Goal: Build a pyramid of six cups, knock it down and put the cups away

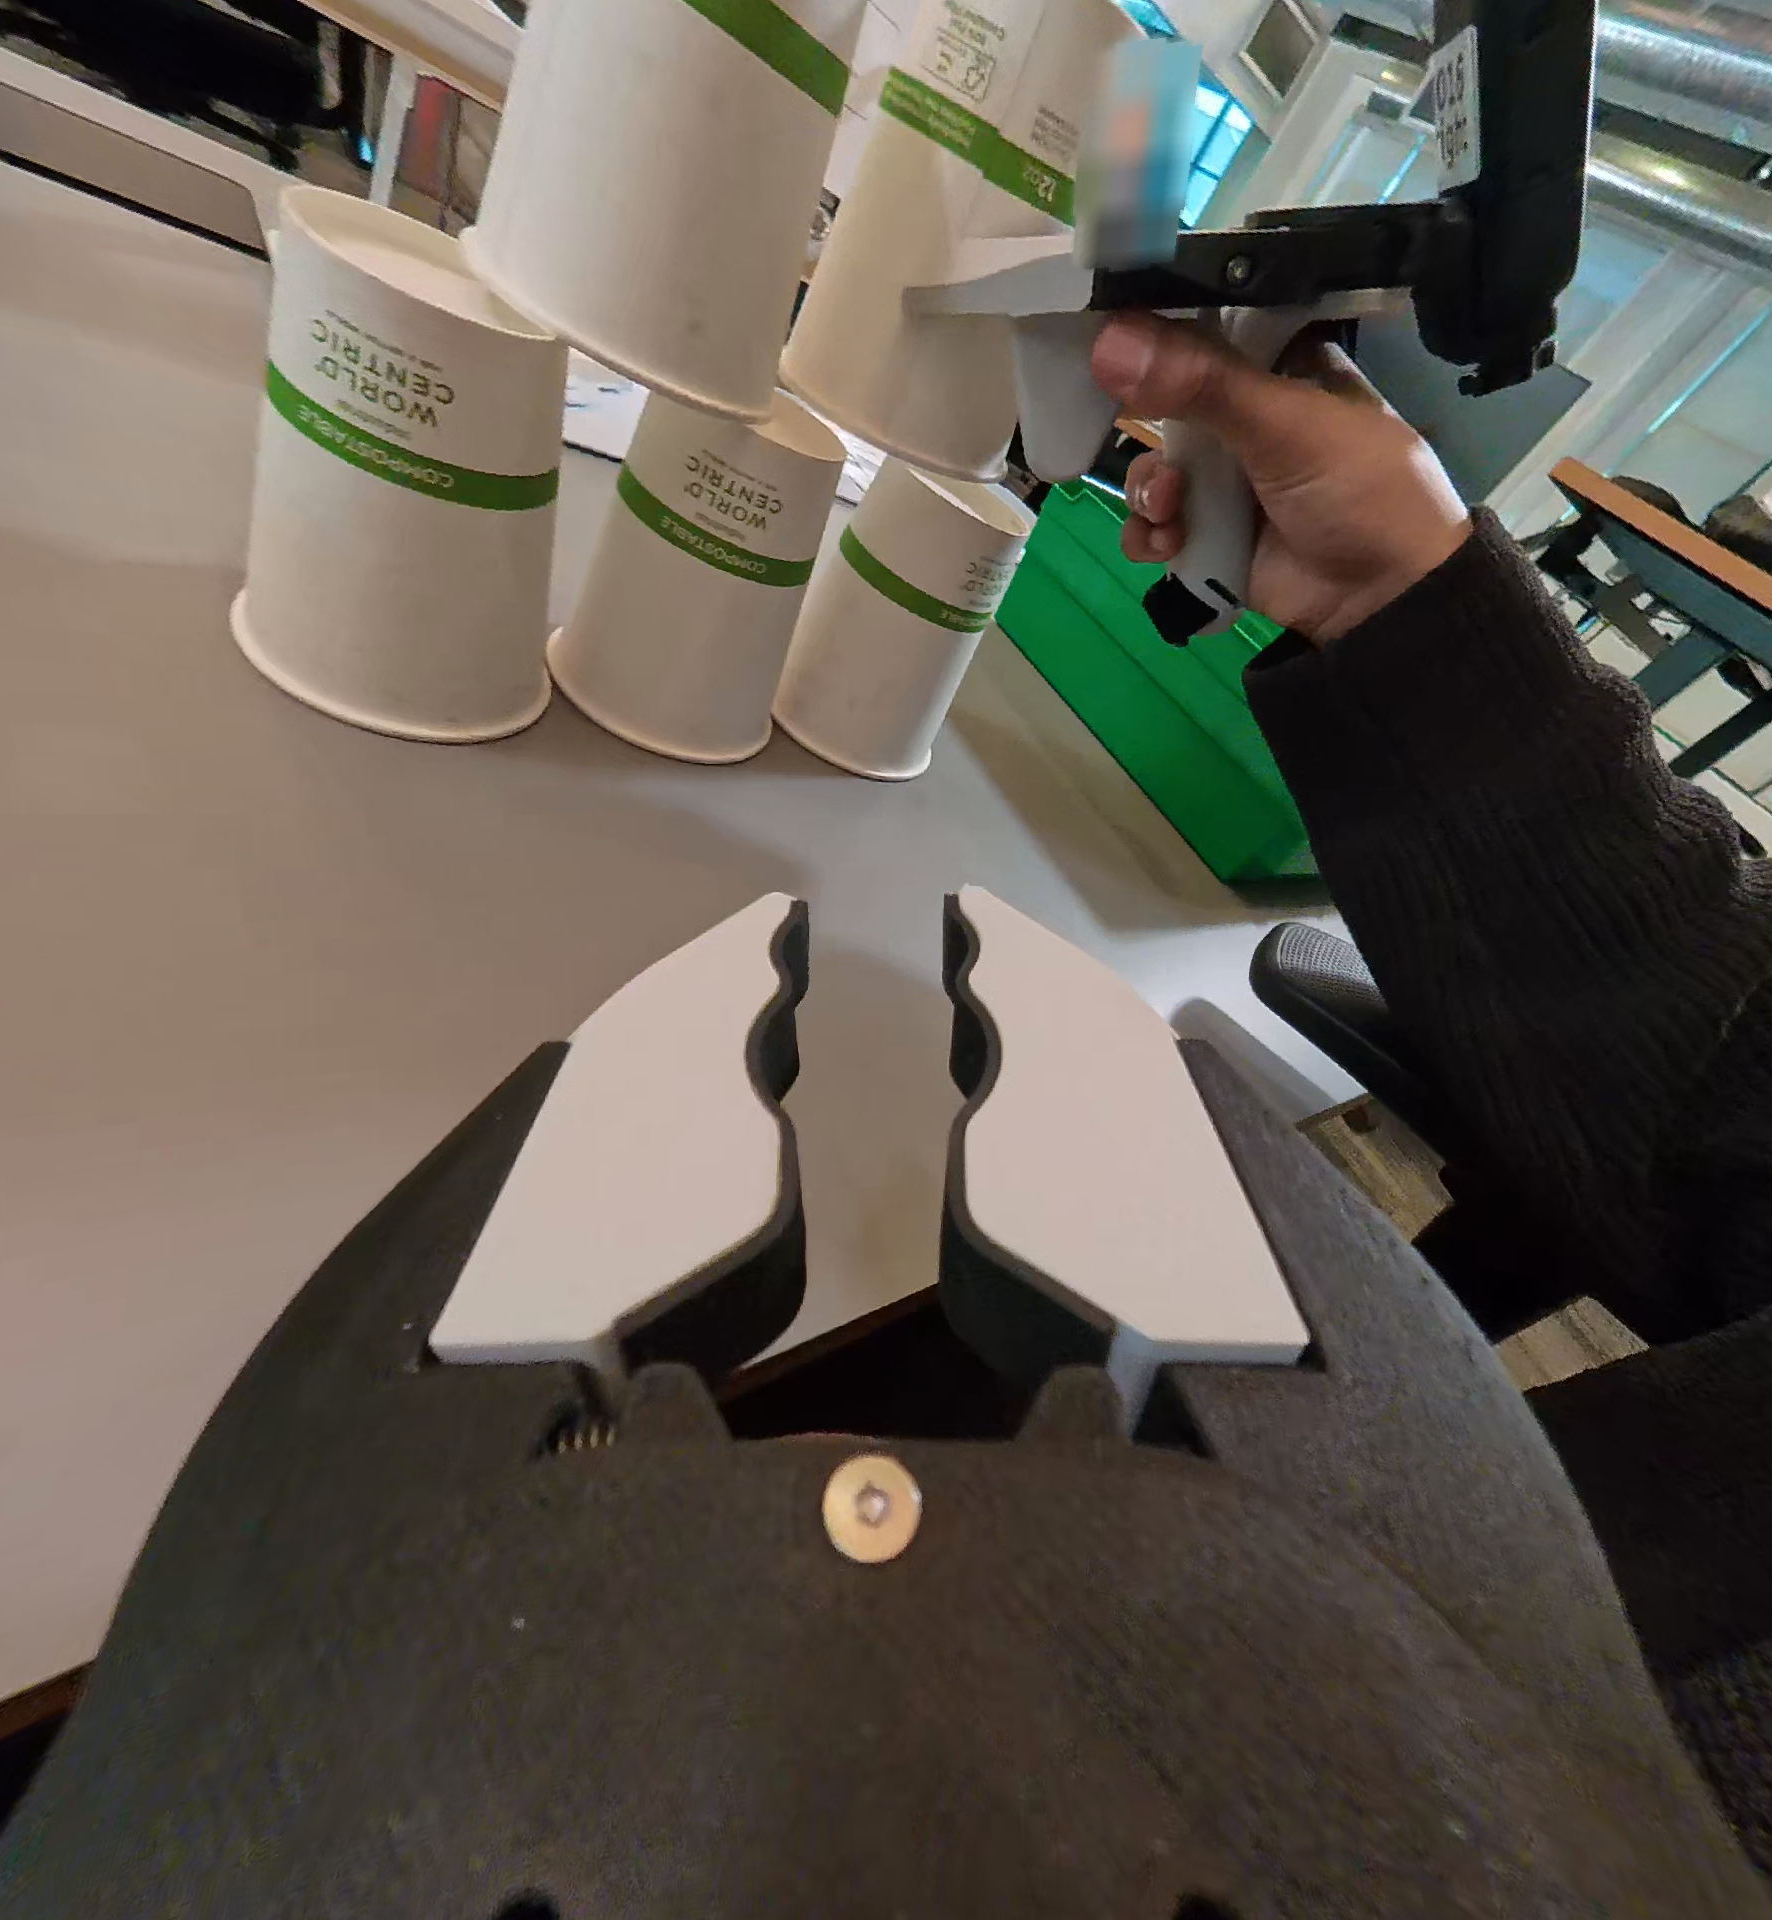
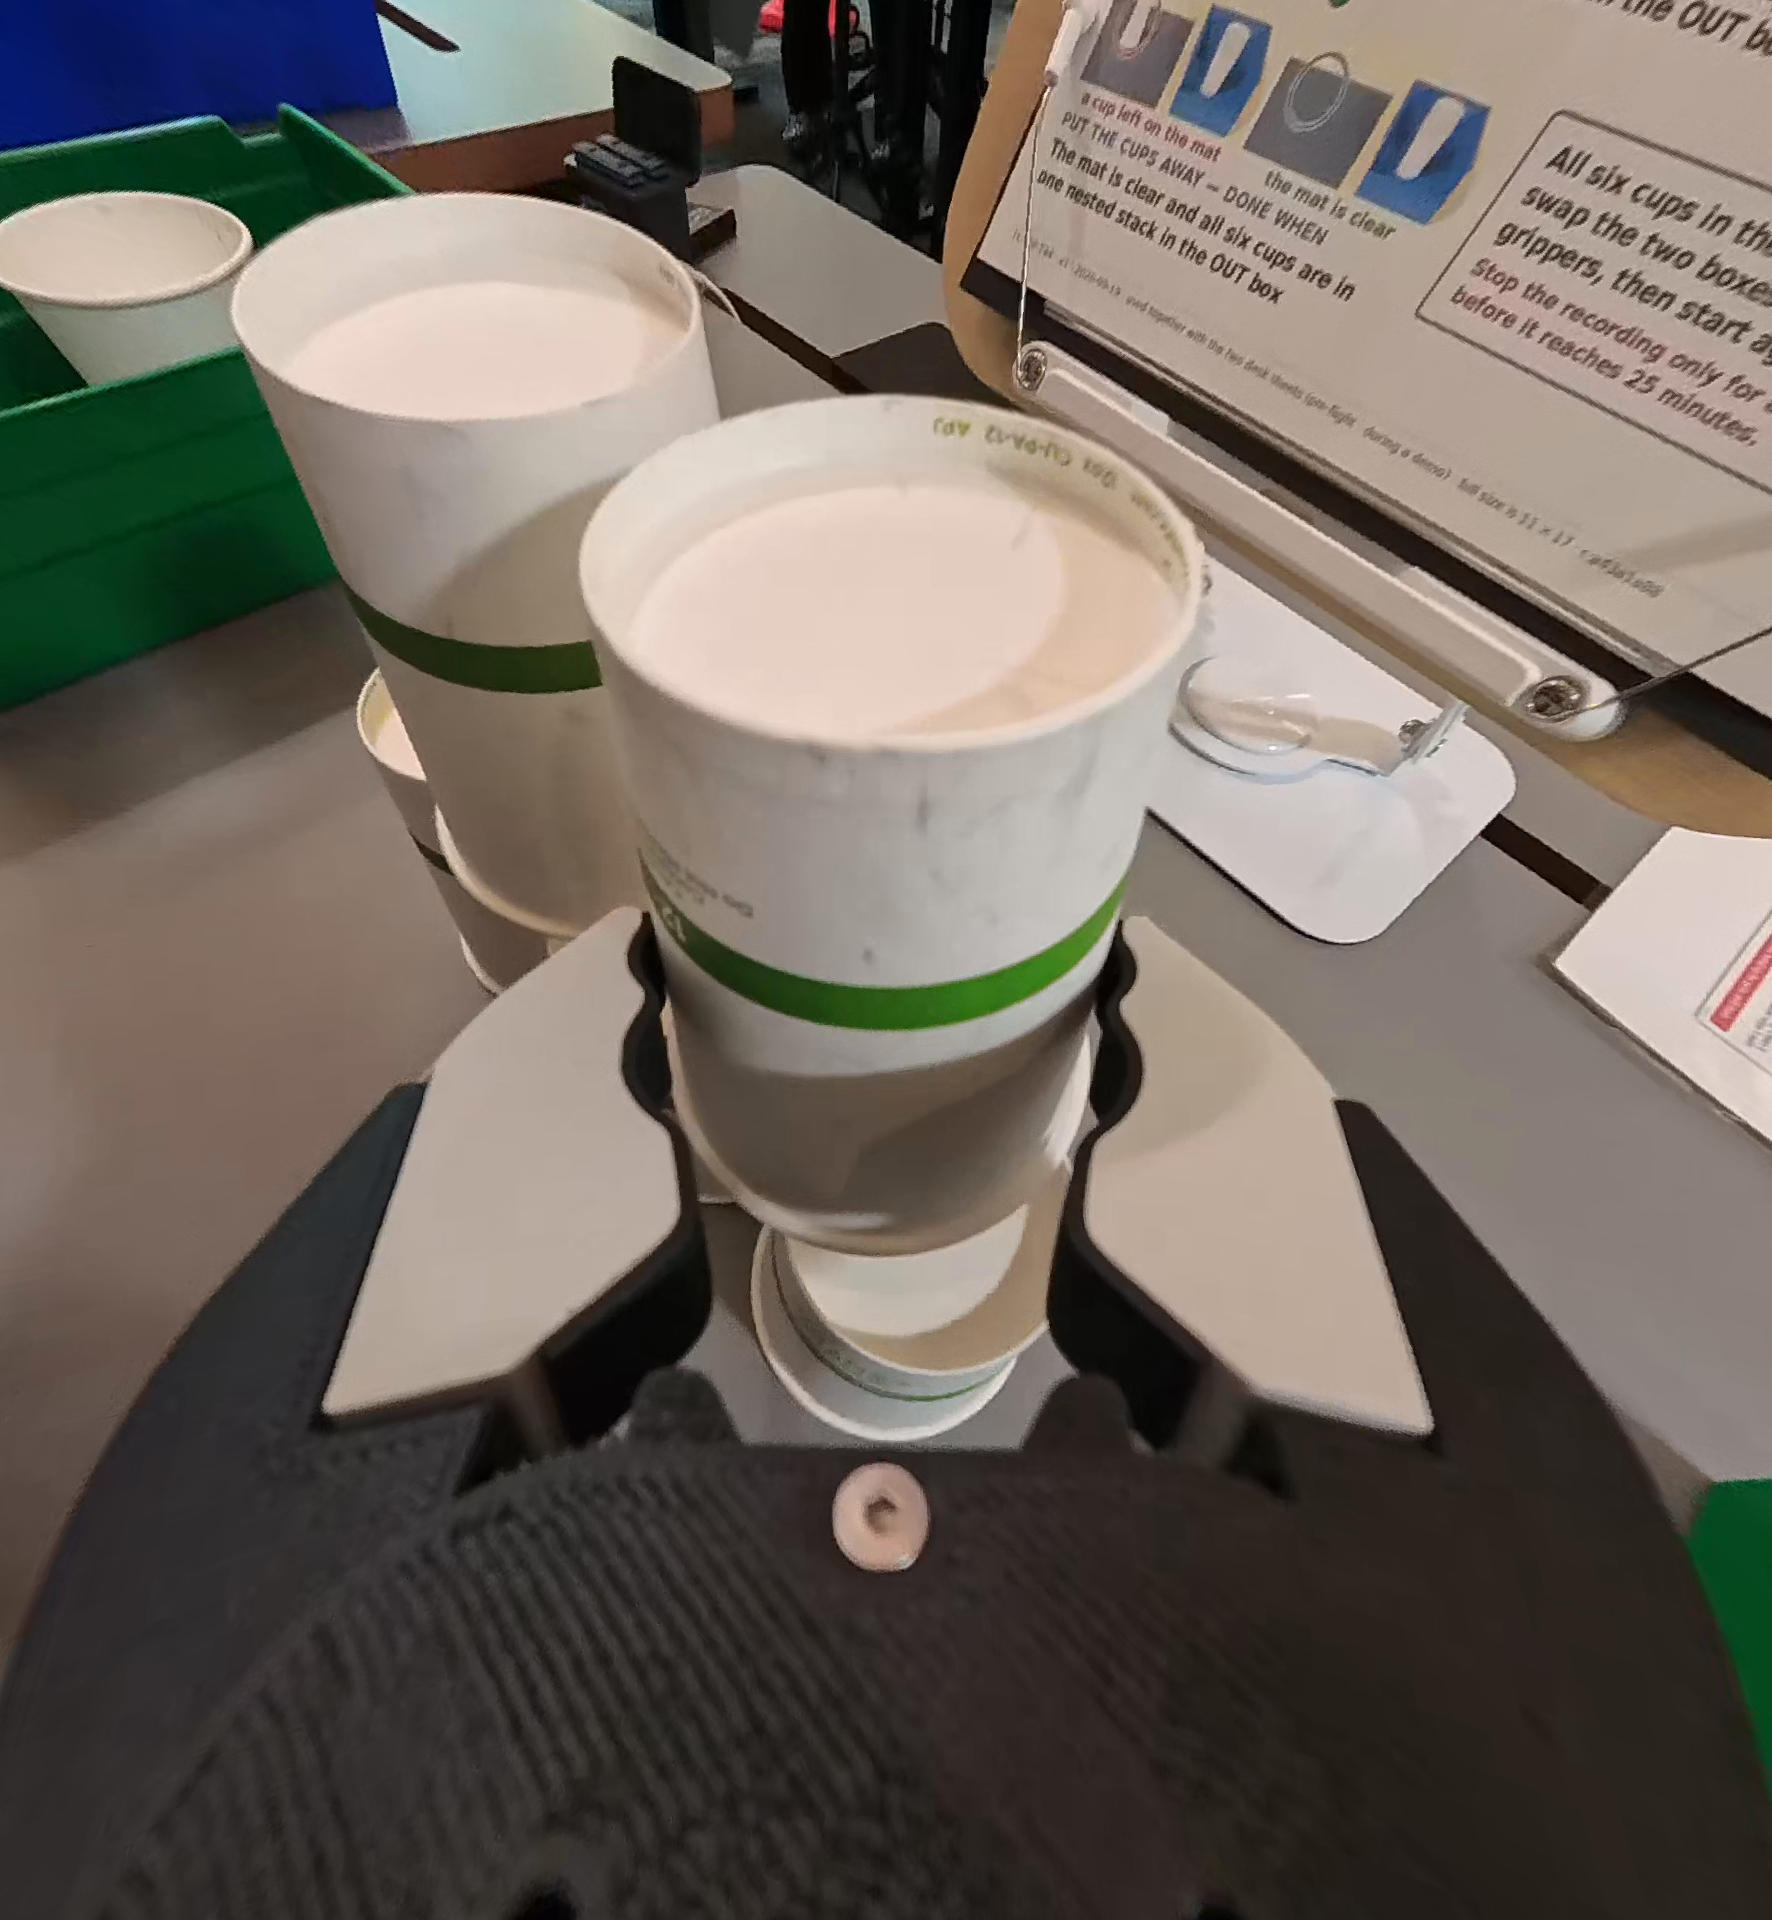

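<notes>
3 inverted cups (image 1: 399, 488) stand at 11 o'clock on your desk (image 1: 238, 935); left tongs (image 1: 874, 925) spread, empty; right tongs (image 2: 882, 997) pinch an upside-down cup (image 2: 892, 790).

Black ribbed gripper body (image 1: 861, 1662), pale grey jaws, dark knit sleeve (image 1: 1547, 935)

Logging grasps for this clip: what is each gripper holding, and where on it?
Right gripper clamps an inverted white paper cup with a green band around its lower side wall. Left gripper is open, holding nothing.
</notes>
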Demonstrator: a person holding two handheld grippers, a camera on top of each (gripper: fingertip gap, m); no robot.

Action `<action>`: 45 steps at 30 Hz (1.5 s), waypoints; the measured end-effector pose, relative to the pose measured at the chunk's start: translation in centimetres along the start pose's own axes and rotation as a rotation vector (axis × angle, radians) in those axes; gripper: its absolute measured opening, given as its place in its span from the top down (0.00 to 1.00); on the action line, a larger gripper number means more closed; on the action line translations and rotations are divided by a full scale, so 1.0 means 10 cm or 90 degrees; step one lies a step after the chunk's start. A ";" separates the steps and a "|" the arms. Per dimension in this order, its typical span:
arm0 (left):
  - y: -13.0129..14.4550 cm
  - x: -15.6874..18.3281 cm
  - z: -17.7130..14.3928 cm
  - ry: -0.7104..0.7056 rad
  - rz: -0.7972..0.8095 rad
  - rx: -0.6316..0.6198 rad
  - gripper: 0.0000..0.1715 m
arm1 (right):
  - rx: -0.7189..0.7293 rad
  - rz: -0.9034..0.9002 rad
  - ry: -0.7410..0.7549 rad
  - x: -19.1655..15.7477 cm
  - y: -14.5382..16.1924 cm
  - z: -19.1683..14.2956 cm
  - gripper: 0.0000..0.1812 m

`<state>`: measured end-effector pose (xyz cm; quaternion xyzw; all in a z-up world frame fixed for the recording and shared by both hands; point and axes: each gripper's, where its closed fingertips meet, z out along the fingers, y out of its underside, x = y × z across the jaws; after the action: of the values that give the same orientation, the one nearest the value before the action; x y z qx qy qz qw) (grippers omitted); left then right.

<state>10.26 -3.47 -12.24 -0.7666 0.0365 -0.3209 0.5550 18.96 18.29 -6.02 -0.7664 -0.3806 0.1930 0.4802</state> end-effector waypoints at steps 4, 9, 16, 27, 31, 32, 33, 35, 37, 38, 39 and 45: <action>0.00 -0.04 -0.05 -0.016 -0.005 0.007 0.85 | -0.003 -0.014 0.005 -0.02 0.01 0.01 0.55; 0.00 -0.06 -0.08 -0.024 -0.007 0.010 0.85 | -0.004 -0.007 -0.002 -0.03 0.05 0.02 0.55; 0.02 -0.06 -0.06 -0.019 -0.015 0.005 0.85 | 0.015 -0.004 0.006 0.00 0.03 0.01 0.54; 0.04 -0.07 -0.05 -0.015 -0.029 -0.004 0.85 | 0.021 0.008 0.010 0.04 -0.01 -0.04 0.53; 0.04 -0.07 -0.05 -0.014 -0.033 -0.006 0.85 | 0.028 0.008 0.010 0.05 -0.01 -0.05 0.56; 0.04 -0.07 -0.05 -0.014 -0.033 -0.005 0.85 | 0.028 0.010 0.009 0.05 -0.01 -0.05 0.56; 0.04 -0.07 -0.05 -0.014 -0.033 -0.005 0.85 | 0.028 0.011 0.007 0.05 -0.01 -0.05 0.56; 0.03 -0.08 -0.05 -0.020 -0.031 0.001 0.86 | 0.027 0.011 0.008 0.06 -0.01 -0.05 0.56; 0.01 -0.09 -0.06 -0.022 -0.029 0.006 0.86 | 0.029 0.010 0.010 0.06 -0.01 -0.05 0.56; 0.02 -0.09 -0.05 -0.020 -0.030 0.003 0.86 | 0.030 0.010 0.011 0.06 -0.01 -0.05 0.56; 0.02 -0.09 -0.05 -0.019 -0.033 0.002 0.86 | 0.030 0.011 0.010 0.06 -0.01 -0.05 0.56; 0.03 -0.07 -0.04 -0.014 -0.037 -0.002 0.86 | 0.036 0.009 0.005 0.06 -0.03 -0.08 0.54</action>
<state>9.54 -3.64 -12.79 -0.7718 0.0089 -0.3284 0.5444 19.71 18.34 -5.31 -0.7559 -0.3679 0.2038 0.5017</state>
